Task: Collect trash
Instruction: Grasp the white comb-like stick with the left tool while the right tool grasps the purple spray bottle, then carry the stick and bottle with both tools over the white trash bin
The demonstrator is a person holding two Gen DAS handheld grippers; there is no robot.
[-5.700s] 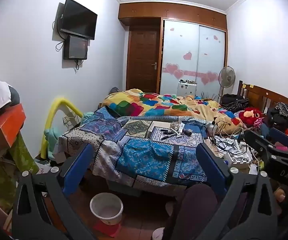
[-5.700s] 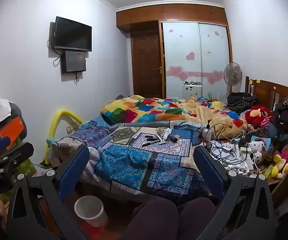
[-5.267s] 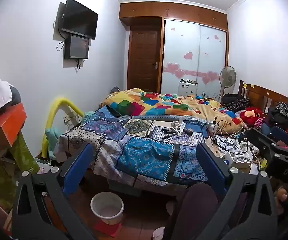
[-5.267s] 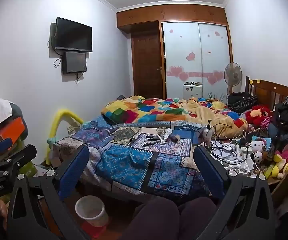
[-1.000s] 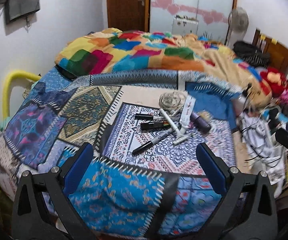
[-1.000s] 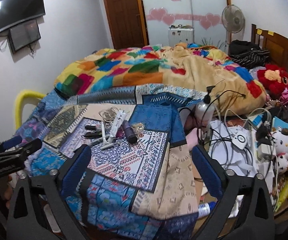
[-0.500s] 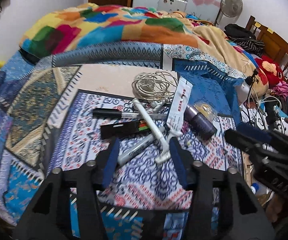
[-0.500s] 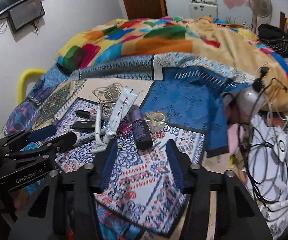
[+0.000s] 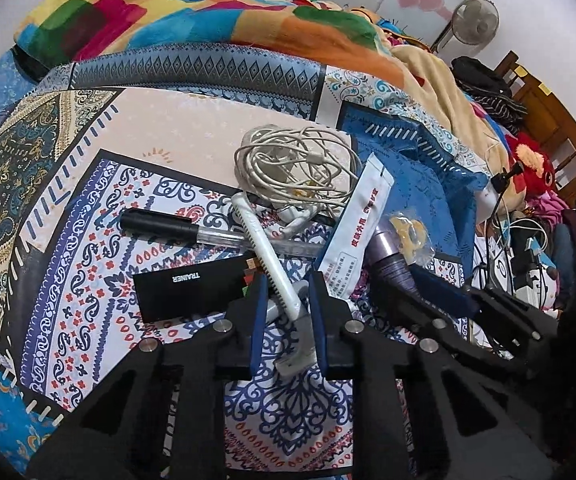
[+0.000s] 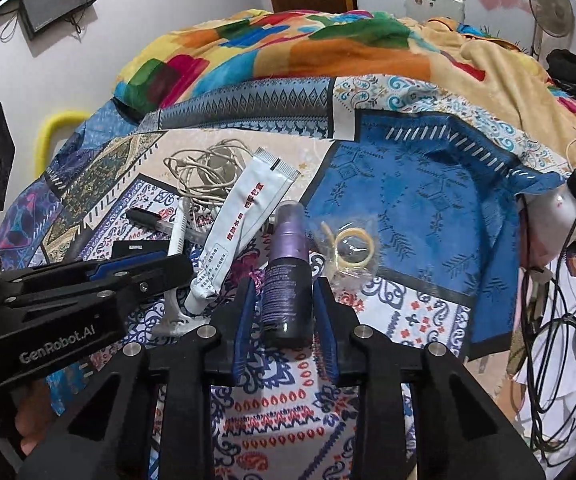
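A pile of small items lies on the patterned bedspread [image 9: 100, 184]. My left gripper [image 9: 286, 300] has its fingers narrowed around the handle of a white disposable razor [image 9: 266, 256], a small gap on each side. My right gripper [image 10: 284, 308] straddles a purple spray bottle [image 10: 288, 268] lying on its side, pads close to it. Beside them lie a white tube [image 10: 240, 232], a black pen [image 9: 160, 224], a black card [image 9: 192, 290], a coiled white cable [image 9: 292, 168] and a clear bag of rubber bands [image 10: 348, 248].
A colourful blanket [image 9: 192, 20] is heaped at the far side of the bed. Chargers and tangled cables [image 10: 560, 312] crowd the right edge. A wooden headboard [image 9: 560, 128] and a red plush toy [image 9: 536, 164] are at the right. A fan [image 10: 550, 4] stands behind.
Both grippers came from far back in the room down to the bed. In the last half second each narrowed, the left around the razor, the right around the purple bottle.
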